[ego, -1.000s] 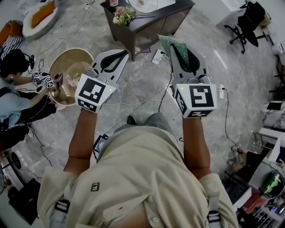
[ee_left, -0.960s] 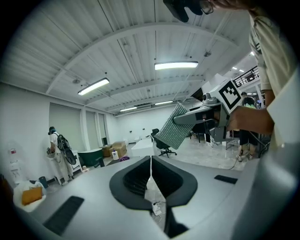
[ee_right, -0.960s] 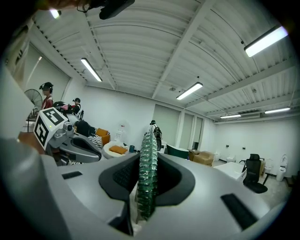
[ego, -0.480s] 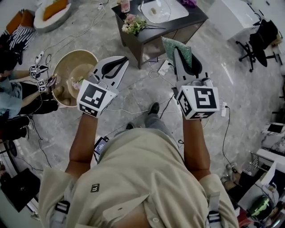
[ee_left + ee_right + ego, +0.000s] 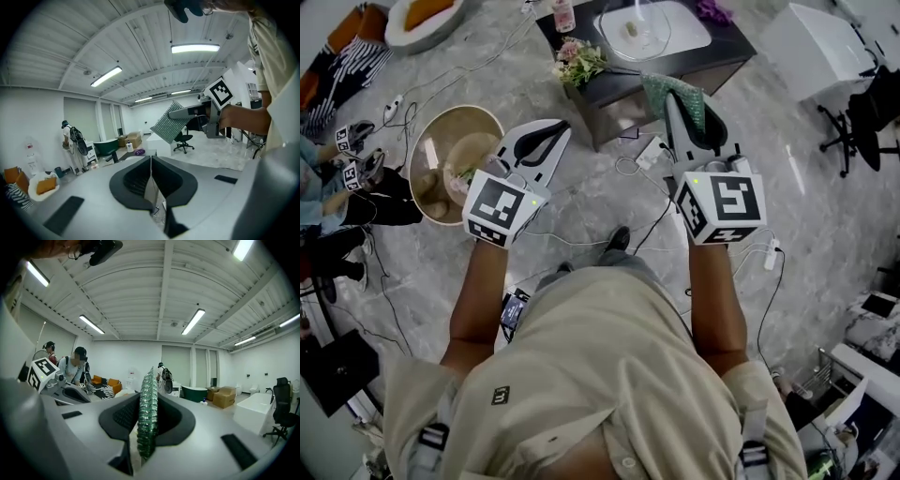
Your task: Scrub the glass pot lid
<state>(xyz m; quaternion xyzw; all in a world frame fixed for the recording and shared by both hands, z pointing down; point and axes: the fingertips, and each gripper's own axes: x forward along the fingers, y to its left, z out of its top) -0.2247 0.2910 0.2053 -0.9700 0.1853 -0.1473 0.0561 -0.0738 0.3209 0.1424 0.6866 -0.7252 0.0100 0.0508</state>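
So, both held out over the floor [image 5: 825,187].
Right gripper [image 5: 147,430] pinches a green scrub pad [image 5: 147,404]; left gripper [image 5: 151,187] has jaws pressed together.

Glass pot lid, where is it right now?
Head view, top centre: the glass pot lid lies on a white mat on the dark table, flowers at its left, ahead of the right gripper, which holds a green scrubbing pad.

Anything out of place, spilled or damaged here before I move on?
Nothing spilled or broken. Two oddities: the right gripper clamps the green scrub pad in mid-air, well short of the glass lid, which sits untouched on a white tray on the dark table; and loose cables trail over the floor near the person's foot.
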